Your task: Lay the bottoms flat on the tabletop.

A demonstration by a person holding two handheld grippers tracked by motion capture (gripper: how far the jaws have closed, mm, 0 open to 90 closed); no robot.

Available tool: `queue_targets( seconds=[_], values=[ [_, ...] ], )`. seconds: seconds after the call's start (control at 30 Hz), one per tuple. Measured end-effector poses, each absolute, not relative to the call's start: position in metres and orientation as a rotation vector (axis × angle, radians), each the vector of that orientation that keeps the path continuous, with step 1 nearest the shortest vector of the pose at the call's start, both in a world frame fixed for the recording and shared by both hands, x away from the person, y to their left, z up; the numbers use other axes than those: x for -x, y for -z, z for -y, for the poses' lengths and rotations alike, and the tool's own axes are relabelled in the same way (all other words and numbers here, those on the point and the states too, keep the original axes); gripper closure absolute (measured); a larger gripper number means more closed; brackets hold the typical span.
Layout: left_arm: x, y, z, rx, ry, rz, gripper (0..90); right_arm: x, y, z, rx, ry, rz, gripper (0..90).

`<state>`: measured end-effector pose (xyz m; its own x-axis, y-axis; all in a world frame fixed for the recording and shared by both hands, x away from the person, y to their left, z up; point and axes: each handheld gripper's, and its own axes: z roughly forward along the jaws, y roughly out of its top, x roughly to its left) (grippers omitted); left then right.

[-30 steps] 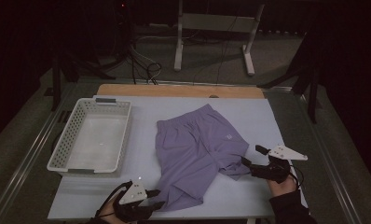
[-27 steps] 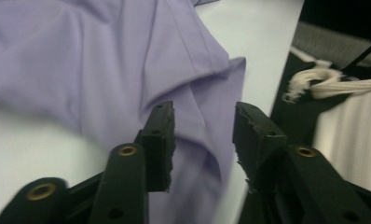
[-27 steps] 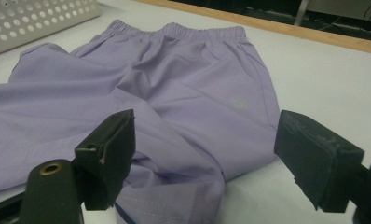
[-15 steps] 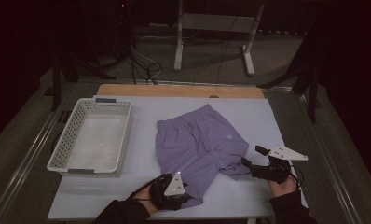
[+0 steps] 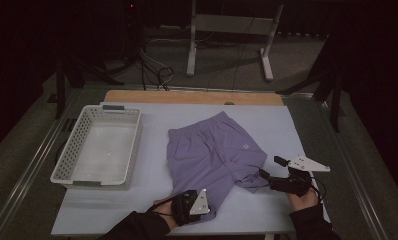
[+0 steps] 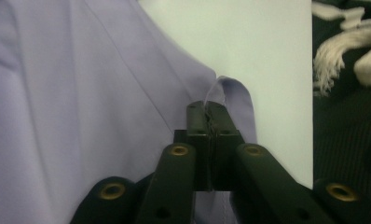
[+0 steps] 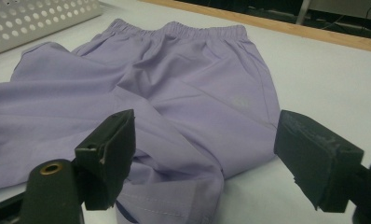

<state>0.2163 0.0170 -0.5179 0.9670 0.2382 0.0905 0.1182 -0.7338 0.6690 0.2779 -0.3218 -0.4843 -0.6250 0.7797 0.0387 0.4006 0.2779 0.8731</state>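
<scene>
A: Where are the lilac shorts (image 5: 212, 155) lying?

B: They are lying flat on the pale tabletop (image 5: 297, 125), waistband pointing toward the far edge, just right of the white basket (image 5: 98, 145) and not touching it.

A: What is the left gripper (image 6: 207, 114) doing?

B: Its fingers are pressing together on a fold of the hem of the near leg, pinching the cloth between them. In the high view the left gripper (image 5: 189, 207) is sitting at the near edge of the shorts.

A: And the right gripper (image 5: 267, 179)?

B: Its fingers (image 7: 106, 156) are standing spread wide, holding nothing, straddling the other leg's hem, which is lying just below and between them.
</scene>
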Motion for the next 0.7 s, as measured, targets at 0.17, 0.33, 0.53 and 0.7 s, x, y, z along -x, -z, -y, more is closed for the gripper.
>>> queue_targets(
  seconds=[0.17,0.33,0.53,0.7],
  values=[
    [-0.214,0.497,-0.017,-2.292,-0.287,-0.273,90.0,-0.278,0.484,0.323,-1.076,-1.292,-2.146,20.6],
    [-0.207,0.460,-0.013,-2.137,-0.300,-0.245,90.0,-0.278,0.482,0.325,-1.079,-1.293,-2.133,20.6],
    [-0.206,0.449,-0.001,-2.080,-0.224,-0.215,90.0,-0.277,0.481,0.326,-1.077,-1.292,-2.133,20.6],
    [-0.206,0.451,0.017,-2.050,-0.131,-0.200,89.9,-0.277,0.481,0.327,-1.082,-1.301,-2.127,20.6]
  ],
)
